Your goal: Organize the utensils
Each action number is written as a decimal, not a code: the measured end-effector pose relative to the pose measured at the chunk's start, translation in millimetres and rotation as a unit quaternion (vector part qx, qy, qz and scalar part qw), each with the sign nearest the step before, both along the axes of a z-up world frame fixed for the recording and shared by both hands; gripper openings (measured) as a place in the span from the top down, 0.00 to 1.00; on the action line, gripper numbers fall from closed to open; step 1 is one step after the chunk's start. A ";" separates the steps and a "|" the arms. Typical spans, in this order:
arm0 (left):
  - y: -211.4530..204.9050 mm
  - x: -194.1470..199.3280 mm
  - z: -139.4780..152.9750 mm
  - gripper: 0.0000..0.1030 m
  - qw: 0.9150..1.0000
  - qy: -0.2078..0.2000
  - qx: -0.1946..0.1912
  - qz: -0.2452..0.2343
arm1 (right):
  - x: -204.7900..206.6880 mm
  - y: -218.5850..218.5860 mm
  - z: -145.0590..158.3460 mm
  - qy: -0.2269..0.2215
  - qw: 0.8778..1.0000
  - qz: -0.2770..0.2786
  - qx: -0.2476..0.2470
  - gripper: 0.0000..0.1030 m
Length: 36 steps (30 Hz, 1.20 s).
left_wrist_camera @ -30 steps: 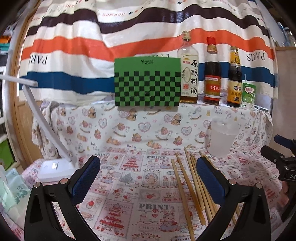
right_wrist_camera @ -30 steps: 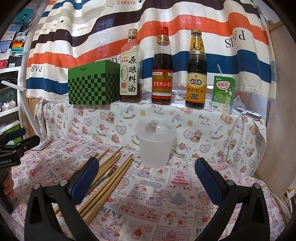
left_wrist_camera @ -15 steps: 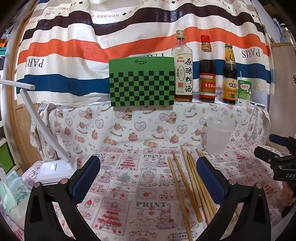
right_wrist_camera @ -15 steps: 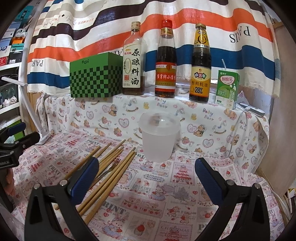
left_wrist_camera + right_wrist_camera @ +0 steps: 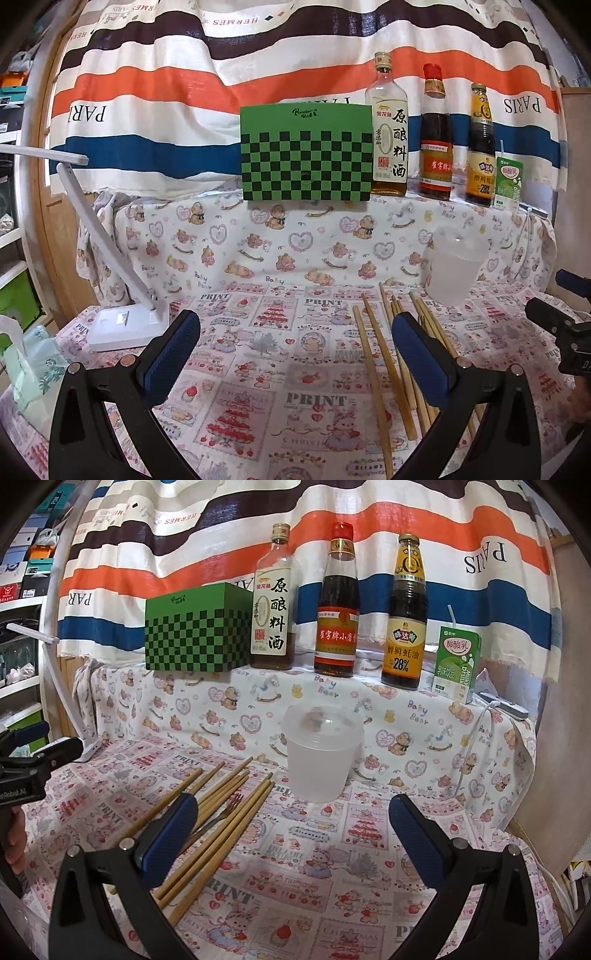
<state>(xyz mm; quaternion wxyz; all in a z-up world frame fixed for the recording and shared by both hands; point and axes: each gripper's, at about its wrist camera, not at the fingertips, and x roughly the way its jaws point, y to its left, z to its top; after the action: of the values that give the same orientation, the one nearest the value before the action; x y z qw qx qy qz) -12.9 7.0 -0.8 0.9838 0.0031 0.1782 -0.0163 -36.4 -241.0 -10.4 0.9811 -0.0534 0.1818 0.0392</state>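
Several wooden chopsticks [image 5: 373,354] lie in a loose bundle on the printed tablecloth; they also show in the right wrist view [image 5: 225,812], with a metal fork [image 5: 225,808] among them. A translucent plastic cup [image 5: 319,753] stands upright just behind them, also in the left wrist view [image 5: 452,269]. My left gripper [image 5: 295,354] is open and empty, above the cloth left of the chopsticks. My right gripper [image 5: 291,834] is open and empty, in front of the cup, its left finger over the chopsticks.
A raised ledge at the back holds a green checkered box [image 5: 197,631], three sauce bottles [image 5: 338,602] and a green drink carton [image 5: 458,661]. A white desk lamp [image 5: 122,325] stands at the left. A plastic bag [image 5: 33,365] lies at the far left edge.
Both grippers have shifted slightly; the scene sits a little lower and nearer in both views. Nothing was taken hold of. The chopsticks and cup have not moved.
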 end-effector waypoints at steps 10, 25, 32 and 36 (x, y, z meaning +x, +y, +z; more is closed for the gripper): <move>1.1 2.7 1.9 0.00 1.000 0.007 -0.012 -0.022 | -0.8 1.2 0.6 -0.011 1.000 -0.008 -0.012 0.00; -42.6 80.6 -30.4 0.60 0.959 0.259 -0.048 -0.105 | 11.8 -6.8 -2.1 0.035 0.999 -0.011 0.013 0.00; -57.3 73.3 -51.1 0.73 0.951 0.299 -0.011 -0.073 | 16.1 -4.9 -6.0 0.077 0.996 0.019 0.036 0.26; -63.6 66.5 -51.8 0.73 0.951 0.299 0.005 -0.078 | 20.5 -2.0 -11.1 0.105 0.993 0.040 0.045 0.35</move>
<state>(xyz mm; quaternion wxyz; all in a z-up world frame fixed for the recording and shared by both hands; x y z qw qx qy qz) 53.6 -56.5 -52.6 0.8809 0.0167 0.4639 -0.0924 -15.9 -243.0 -21.5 0.9555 -0.0122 0.2800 0.0915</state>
